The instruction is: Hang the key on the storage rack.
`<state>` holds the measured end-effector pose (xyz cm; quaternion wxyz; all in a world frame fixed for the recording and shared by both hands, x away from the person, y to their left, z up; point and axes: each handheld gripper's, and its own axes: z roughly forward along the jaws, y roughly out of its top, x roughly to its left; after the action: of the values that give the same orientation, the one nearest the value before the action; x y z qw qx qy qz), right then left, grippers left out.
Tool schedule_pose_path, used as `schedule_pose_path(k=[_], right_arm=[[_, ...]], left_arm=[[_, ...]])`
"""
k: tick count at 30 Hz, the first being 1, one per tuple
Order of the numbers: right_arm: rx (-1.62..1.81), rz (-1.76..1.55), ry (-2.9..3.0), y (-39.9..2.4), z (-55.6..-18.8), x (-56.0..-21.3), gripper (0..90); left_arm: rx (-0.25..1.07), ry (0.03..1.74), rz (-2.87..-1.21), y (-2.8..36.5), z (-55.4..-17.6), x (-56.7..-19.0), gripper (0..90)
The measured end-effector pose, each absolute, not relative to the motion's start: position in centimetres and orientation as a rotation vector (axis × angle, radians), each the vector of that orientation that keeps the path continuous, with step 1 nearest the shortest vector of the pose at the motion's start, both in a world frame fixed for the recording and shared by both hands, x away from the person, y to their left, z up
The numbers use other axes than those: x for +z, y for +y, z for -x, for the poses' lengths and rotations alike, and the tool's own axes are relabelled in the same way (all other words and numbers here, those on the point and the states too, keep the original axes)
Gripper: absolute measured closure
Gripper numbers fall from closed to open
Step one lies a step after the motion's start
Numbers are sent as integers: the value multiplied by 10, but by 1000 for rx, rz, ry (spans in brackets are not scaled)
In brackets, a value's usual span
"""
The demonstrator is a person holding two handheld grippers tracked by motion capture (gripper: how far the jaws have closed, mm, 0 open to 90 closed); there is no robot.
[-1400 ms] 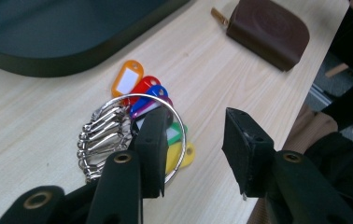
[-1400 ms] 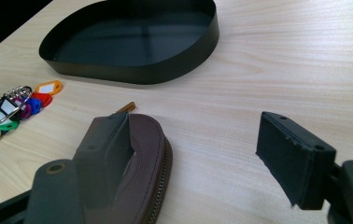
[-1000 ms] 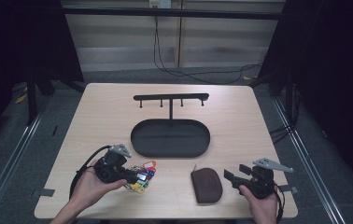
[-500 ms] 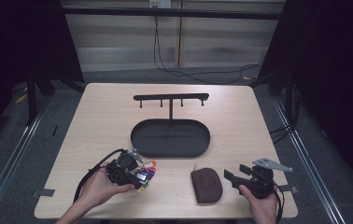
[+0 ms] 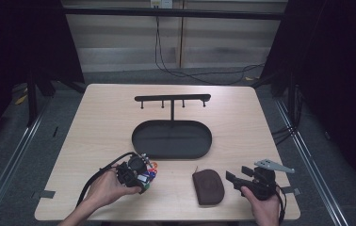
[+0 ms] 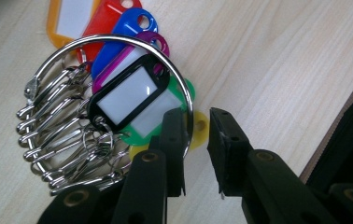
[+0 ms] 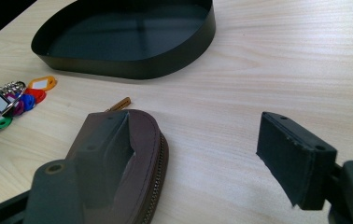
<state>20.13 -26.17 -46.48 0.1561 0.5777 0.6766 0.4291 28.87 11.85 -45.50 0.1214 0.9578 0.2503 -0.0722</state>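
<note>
key ring [image 6: 118,84]: big steel loop loaded with coloured plastic tags and small split rings, lying flat on the table [image 5: 96,122] near the front left, short of the black tray [image 5: 171,139]
left gripper [image 6: 198,135]: jaws have just been closing, and they're straddling the ring's wire with a narrow gap left, not pinching yet as far as i can tell
right gripper [image 7: 202,140]: jaws sitting wide open, empty, hovering by the brown zip pouch [image 7: 132,154]
handling: probably light but floppy, tags are going to be swinging and rattling; steel wire looks thin and slippery
where to grab: i'd say the bare stretch of wire, squarely across the pads, not the tags
</note>
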Motion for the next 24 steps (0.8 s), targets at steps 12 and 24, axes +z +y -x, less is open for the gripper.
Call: schedule_pose_path(k=[12,24], right_arm=[[1226,-1662,1938,-262,-202,-465,255],[1222,-1654,1946,-261,-202,-465,250]], left_arm=[[-141,721,-2955,93,-286,-456,863],[-242,710,-2977,91,-295,-456,875]])
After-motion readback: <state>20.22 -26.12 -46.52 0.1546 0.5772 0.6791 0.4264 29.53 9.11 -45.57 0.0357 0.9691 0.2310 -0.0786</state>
